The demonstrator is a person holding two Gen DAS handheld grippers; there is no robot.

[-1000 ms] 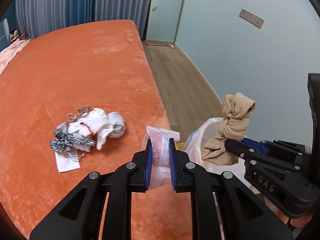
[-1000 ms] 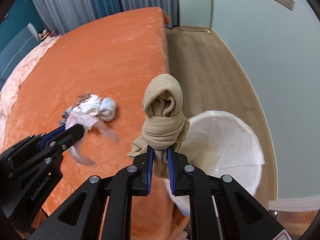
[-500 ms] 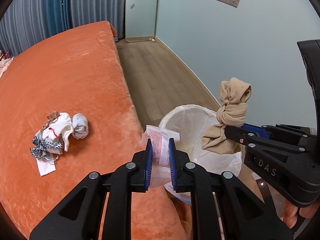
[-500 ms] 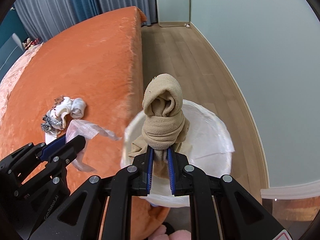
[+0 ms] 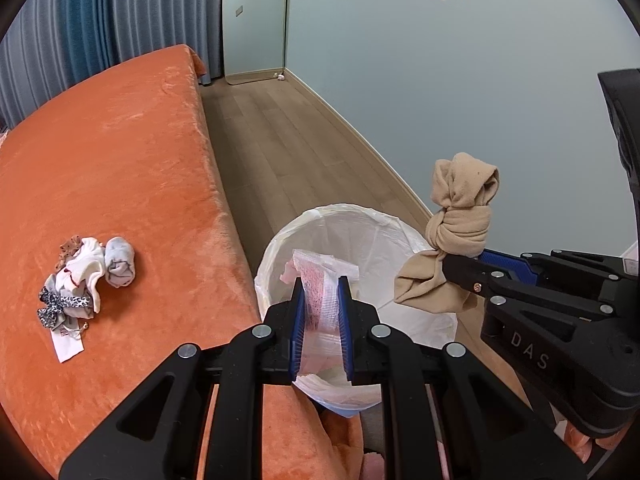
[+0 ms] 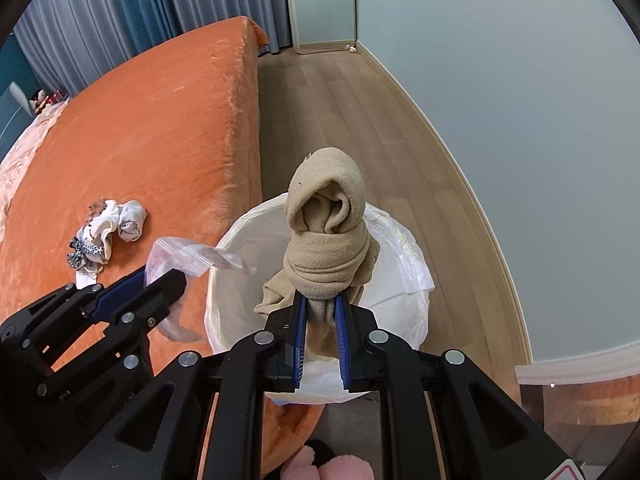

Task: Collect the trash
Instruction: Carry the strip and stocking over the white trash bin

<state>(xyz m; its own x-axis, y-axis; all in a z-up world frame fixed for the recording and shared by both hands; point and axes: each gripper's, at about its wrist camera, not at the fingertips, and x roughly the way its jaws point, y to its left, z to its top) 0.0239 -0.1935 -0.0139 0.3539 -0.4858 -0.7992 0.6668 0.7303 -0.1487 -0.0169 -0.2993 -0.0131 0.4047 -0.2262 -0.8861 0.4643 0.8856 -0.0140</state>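
Both loads hung over the lined bin (image 5: 384,220): left gripper (image 5: 320,300) clamped a plastic bag (image 5: 320,280), right gripper (image 6: 320,312) a knotted sock (image 6: 326,248) (unreleased); a rag pile (image 5: 80,284) remained on the bed (image 5: 120,160).

1. This is a bedroom in a home: a wide bed (image 5: 112,168) under an orange plush cover fills the left side.
2. Beyond the bed's far edge hang blue and grey floor-length curtains (image 5: 100,16).
3. Right of the bed runs a wood-plank floor (image 5: 288,140) along a pale blue wall (image 5: 460,100).
4. Against the bed's near corner stands a small bin with a white liner (image 5: 384,224).
5. On the bed lies a heap of small garments (image 5: 84,276).
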